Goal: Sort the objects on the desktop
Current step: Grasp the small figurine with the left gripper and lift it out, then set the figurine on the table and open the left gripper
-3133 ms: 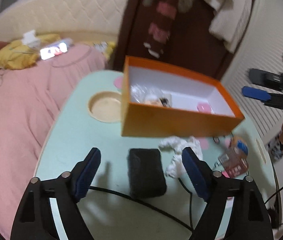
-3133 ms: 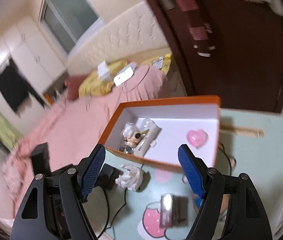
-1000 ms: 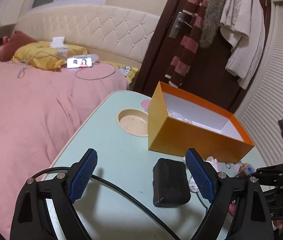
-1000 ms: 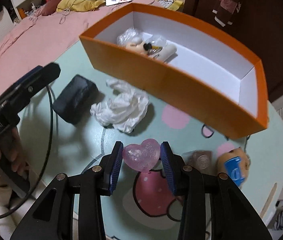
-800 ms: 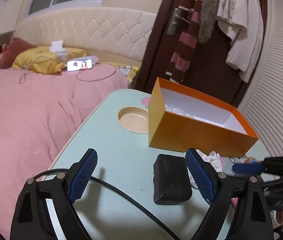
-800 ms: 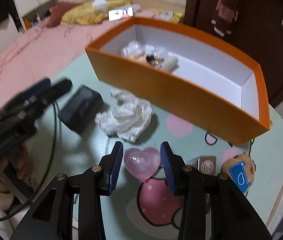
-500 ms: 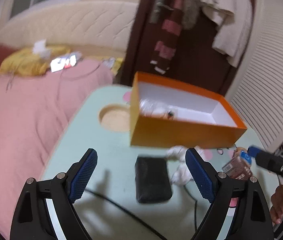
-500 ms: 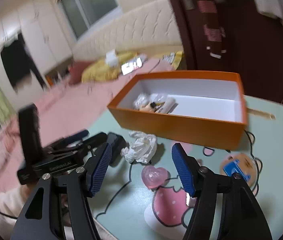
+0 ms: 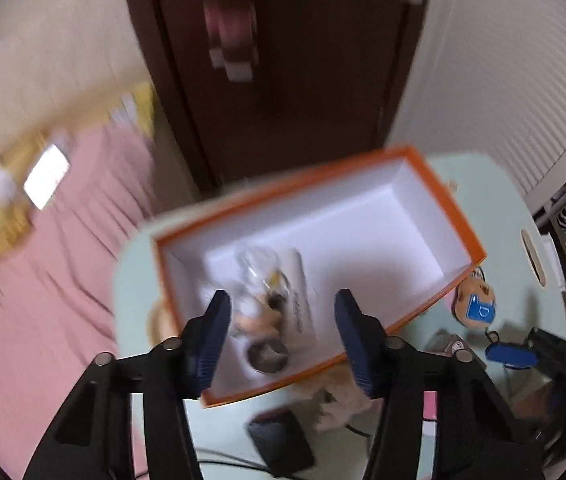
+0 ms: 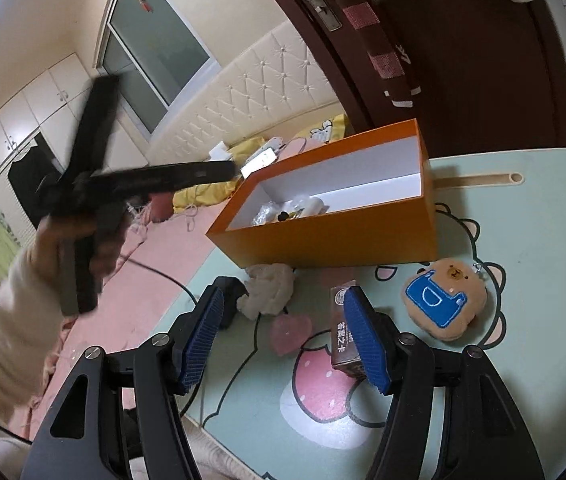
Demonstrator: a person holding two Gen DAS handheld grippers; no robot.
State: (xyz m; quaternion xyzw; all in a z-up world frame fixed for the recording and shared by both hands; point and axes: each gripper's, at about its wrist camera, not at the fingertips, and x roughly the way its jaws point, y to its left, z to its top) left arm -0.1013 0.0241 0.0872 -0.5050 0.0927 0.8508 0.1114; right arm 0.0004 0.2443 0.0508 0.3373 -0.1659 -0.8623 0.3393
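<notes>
Pink heart (image 10: 291,334) lies on the mint table (image 10: 543,320), between the right gripper's (image 10: 283,340) spread, empty fingers | orange box (image 9: 435,200) beyond it | left gripper (image 9: 283,336) above box, fingers apart

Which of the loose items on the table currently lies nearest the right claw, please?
The brown card box: it touches the right claw's right finger, unlike the pink heart.
</notes>
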